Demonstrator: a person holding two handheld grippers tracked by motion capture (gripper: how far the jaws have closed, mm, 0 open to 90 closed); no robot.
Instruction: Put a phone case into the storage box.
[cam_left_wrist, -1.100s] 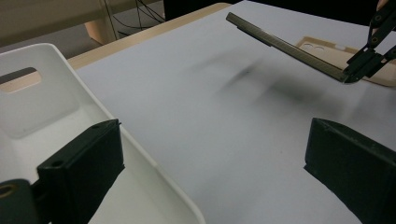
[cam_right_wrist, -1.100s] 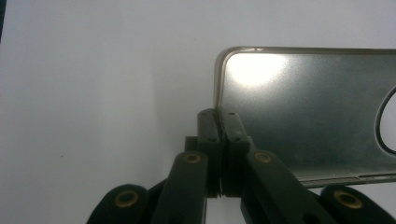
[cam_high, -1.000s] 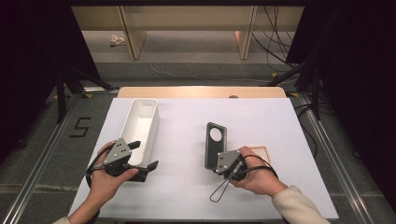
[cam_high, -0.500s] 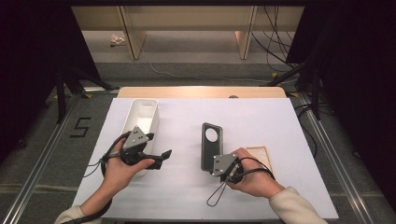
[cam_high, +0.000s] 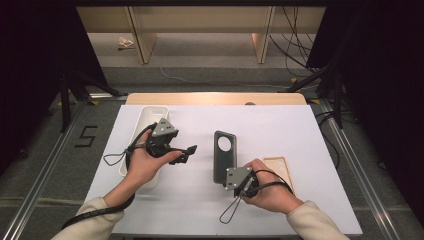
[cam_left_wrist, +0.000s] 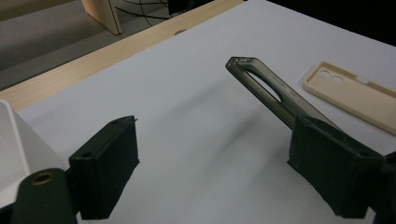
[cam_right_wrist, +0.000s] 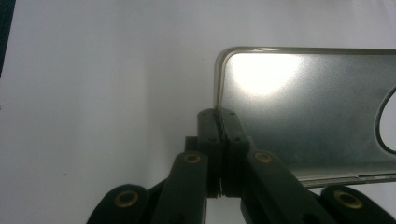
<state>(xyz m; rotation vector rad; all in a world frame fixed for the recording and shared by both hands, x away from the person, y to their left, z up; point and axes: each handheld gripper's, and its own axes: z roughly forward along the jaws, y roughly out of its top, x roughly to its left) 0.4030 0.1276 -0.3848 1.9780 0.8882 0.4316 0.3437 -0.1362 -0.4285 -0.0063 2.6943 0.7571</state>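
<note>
While the dark phone case is pinched at its near edge by the right gripper, whose jaws are pressed tight on its rim, it is held near the middle of the white table, its far end raised. The left gripper is held above the table beside the white tray, jaws spread with nothing between them and just narrowed slightly. A beige phone case lies flat just right of the dark one.
</note>
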